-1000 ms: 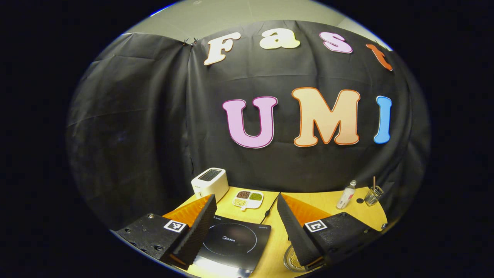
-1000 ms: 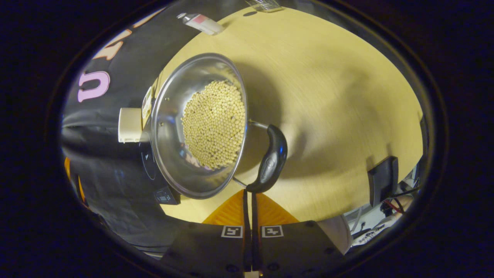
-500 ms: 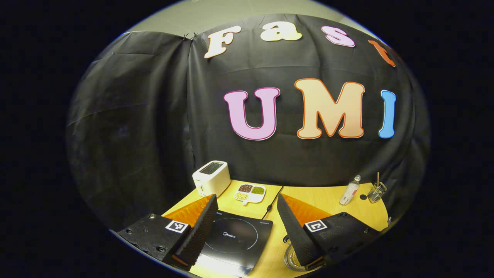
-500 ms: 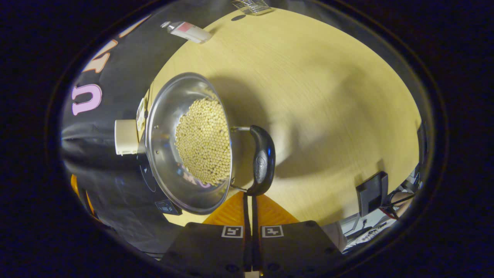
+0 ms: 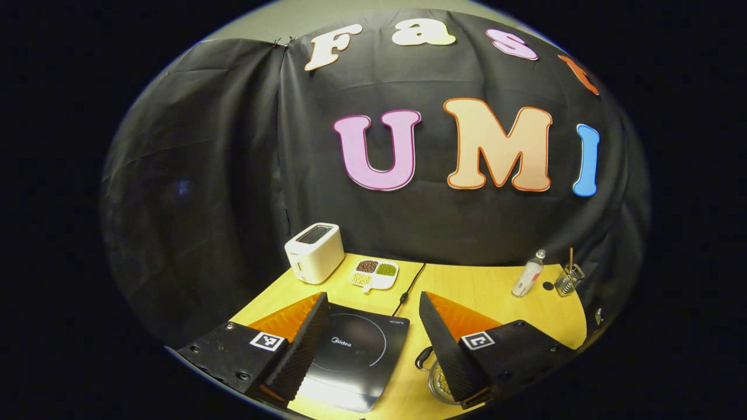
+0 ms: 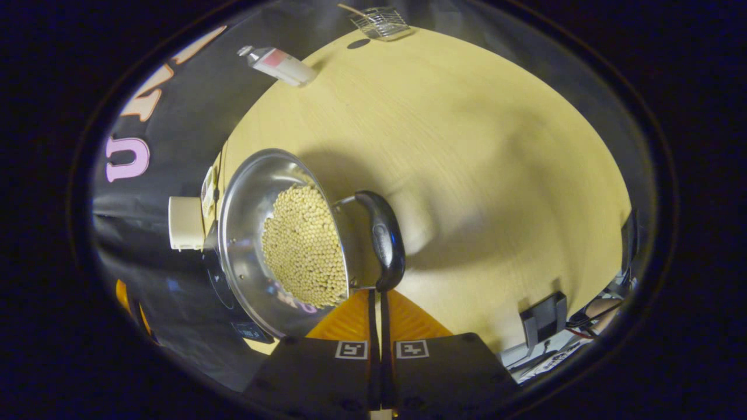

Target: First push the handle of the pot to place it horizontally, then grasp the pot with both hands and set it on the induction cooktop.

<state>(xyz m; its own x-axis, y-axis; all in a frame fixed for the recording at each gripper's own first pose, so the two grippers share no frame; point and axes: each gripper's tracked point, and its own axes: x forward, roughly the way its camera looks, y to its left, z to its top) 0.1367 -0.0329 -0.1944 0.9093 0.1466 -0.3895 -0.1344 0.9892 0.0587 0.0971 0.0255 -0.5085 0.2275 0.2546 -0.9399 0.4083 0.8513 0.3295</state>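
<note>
In the right gripper view, the right gripper (image 6: 376, 294) is pressed fully together with nothing held, its joined tips set against the lower end of the pot's handle (image 6: 382, 239), apparently so the handle can be pushed round rather than gripped. The pot (image 6: 274, 233) of pale beans stands on the wooden table (image 6: 467, 146) just beside the induction cooktop (image 5: 356, 356), near the front edge. In the left gripper view, the left gripper (image 5: 370, 318) is held wide apart and empty above the cooktop, probably kept ready for the two-handed lift, while a toaster (image 5: 314, 252) is seen at the far edge.
</note>
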